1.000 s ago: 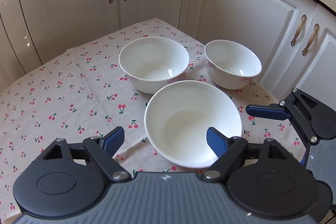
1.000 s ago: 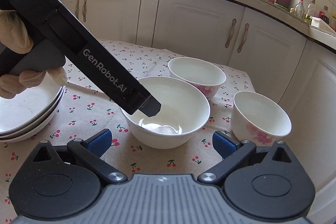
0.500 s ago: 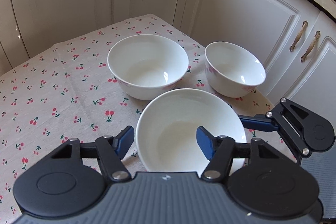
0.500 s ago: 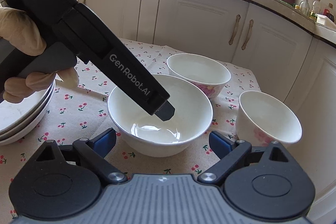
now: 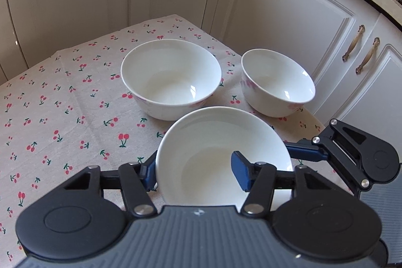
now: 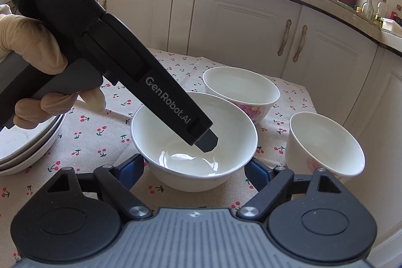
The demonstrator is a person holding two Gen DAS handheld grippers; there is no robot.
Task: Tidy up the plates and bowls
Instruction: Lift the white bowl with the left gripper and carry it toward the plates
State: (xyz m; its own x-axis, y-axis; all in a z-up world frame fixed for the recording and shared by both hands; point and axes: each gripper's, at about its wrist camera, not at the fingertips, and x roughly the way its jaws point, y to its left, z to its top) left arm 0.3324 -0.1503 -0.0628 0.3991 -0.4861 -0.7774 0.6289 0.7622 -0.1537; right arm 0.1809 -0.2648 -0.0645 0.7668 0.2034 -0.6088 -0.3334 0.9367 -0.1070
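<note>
White porcelain up close: the near bowl (image 5: 221, 142) on the cherry-print tablecloth (image 5: 62, 117), straight ahead of and below both tools. Pinched at its nearest wall by the left gripper (image 5: 194, 173), one blue pad outside the rim, the other inside the hollow, pressed together on the thin wall. Flanked too by the right gripper (image 6: 194, 168), jaws just now closing with the bowl between them; pads just beside the outer wall on either side, no firm press to be seen. Being round, offers no long axis to line up; only the rim matters, and the left tool has it already, so probably the nearer hand for the lift. Held above, in a pale glove (image 6: 30, 47).

Just beyond, slightly to the left in the left wrist view, the middle bowl (image 5: 170, 77), apart from the near one and a likely nesting place. Farther right, the small bowl (image 5: 276, 82) near the table's corner. Off to the side, the stacked plates (image 6: 27, 142). Behind all, cream cabinet doors (image 5: 276, 4).
</note>
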